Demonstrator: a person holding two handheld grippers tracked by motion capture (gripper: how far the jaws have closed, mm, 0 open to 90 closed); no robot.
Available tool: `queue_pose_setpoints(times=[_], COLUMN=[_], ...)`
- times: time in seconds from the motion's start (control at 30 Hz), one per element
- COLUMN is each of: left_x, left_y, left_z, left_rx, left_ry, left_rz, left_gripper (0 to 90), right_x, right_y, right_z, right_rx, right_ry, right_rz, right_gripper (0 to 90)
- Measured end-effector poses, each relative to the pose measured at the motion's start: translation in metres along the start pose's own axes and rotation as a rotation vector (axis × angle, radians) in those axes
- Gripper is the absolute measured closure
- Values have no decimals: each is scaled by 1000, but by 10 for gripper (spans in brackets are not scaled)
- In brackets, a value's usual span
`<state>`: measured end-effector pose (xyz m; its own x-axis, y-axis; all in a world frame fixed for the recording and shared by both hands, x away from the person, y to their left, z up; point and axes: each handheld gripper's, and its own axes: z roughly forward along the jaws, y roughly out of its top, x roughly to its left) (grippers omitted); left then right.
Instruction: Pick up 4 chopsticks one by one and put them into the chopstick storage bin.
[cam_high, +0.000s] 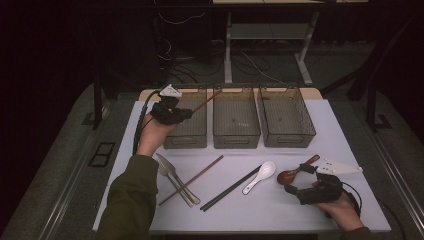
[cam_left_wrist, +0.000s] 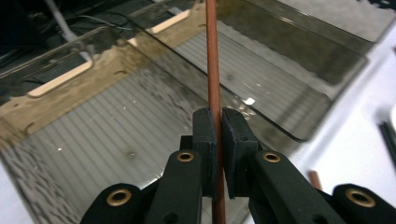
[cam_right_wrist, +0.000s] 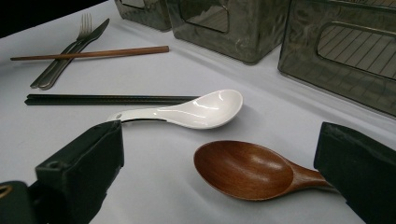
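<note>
Matte black left hand-held gripper (cam_left_wrist: 218, 140) pinching slim round wooden chopstick (cam_left_wrist: 213, 70), ribbed translucent bin (cam_left_wrist: 140, 121)

The right gripper (cam_right_wrist: 219, 172) is being held low over the white table (cam_right_wrist: 154, 186), its jaws standing wide apart. A wooden spoon (cam_right_wrist: 247, 170) is lying between them, untouched. Beyond it, a white spoon (cam_right_wrist: 187, 109) is resting against black chopsticks (cam_right_wrist: 107, 99).

Three bins (cam_high: 236, 125) side by side at the back; fork (cam_high: 172, 177), chopsticks (cam_high: 231, 188) and spoons (cam_high: 260, 177) lying in front.
</note>
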<state>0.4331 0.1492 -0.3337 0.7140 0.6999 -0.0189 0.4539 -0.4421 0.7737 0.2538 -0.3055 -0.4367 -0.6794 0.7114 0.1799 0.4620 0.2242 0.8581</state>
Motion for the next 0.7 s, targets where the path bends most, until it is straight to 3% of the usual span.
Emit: queue_pose_setpoints(times=[0.37,0.43,0.7], left_x=[27,32,39], left_y=[-6,-9,-10], left_z=[22,27,43], left_rx=[22,36,49], left_ry=[110,135,167], left_rz=[-152,-169,-222], left_gripper=[836,836,836], right_x=[0,0,0], right_y=[0,0,-1], right_z=[1,1,1], right_rx=[4,4,4], right_ry=[0,1,0], right_rz=[-8,-7,-12], right_gripper=[15,15,15])
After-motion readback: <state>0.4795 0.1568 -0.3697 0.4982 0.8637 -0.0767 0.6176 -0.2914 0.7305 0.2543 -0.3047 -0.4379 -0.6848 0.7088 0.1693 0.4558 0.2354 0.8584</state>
